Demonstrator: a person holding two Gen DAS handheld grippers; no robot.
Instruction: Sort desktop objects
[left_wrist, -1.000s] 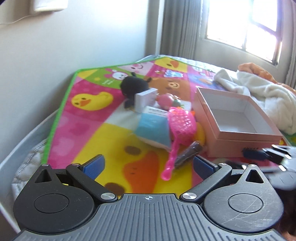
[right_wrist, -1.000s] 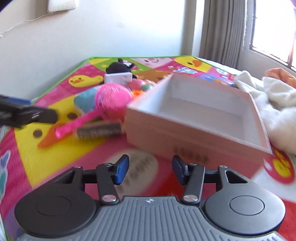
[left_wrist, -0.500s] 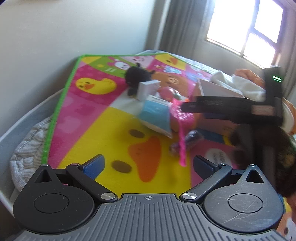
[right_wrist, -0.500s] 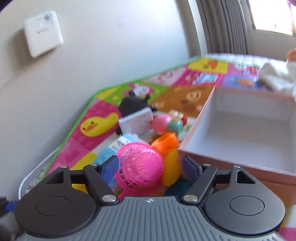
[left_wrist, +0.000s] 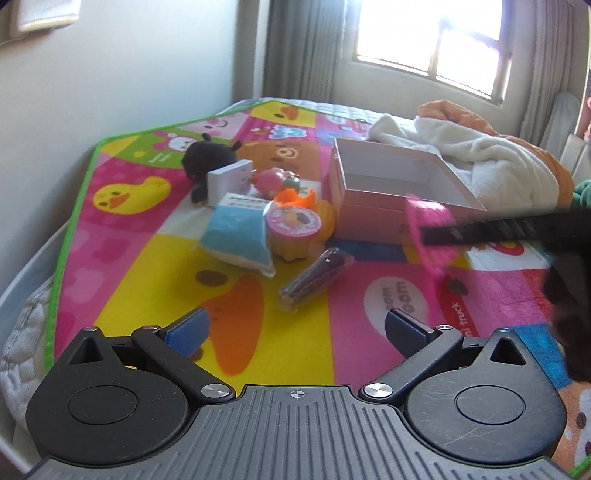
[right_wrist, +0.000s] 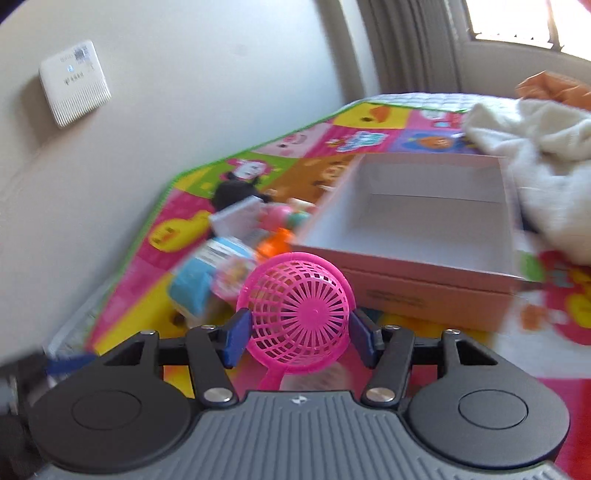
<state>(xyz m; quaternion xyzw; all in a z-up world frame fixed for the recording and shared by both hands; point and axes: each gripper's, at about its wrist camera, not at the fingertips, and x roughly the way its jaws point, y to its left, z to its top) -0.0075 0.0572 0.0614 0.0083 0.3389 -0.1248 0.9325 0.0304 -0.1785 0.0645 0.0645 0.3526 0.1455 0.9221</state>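
Note:
My right gripper (right_wrist: 297, 338) is shut on a pink plastic mesh scoop (right_wrist: 295, 314) and holds it in the air in front of the open pink box (right_wrist: 424, 284). In the left wrist view the scoop (left_wrist: 430, 236) hangs beside the box (left_wrist: 391, 221), with the right gripper's dark body across it. My left gripper (left_wrist: 297, 326) is open and empty above the play mat. A pile of toys lies left of the box: a blue packet (left_wrist: 236, 236), a pink-topped cupcake toy (left_wrist: 293, 230), a dark wrapped tube (left_wrist: 314, 278), a white block (left_wrist: 231, 181) and a black plush (left_wrist: 210, 158).
A colourful play mat (left_wrist: 155, 258) covers the bed by the wall. A white blanket (left_wrist: 498, 162) and orange cloth lie right of the box. A window is behind.
My right gripper closed on the pink scoop, lifted it off the toy pile and carried it right toward the box. The left gripper drew back slightly and stayed open.

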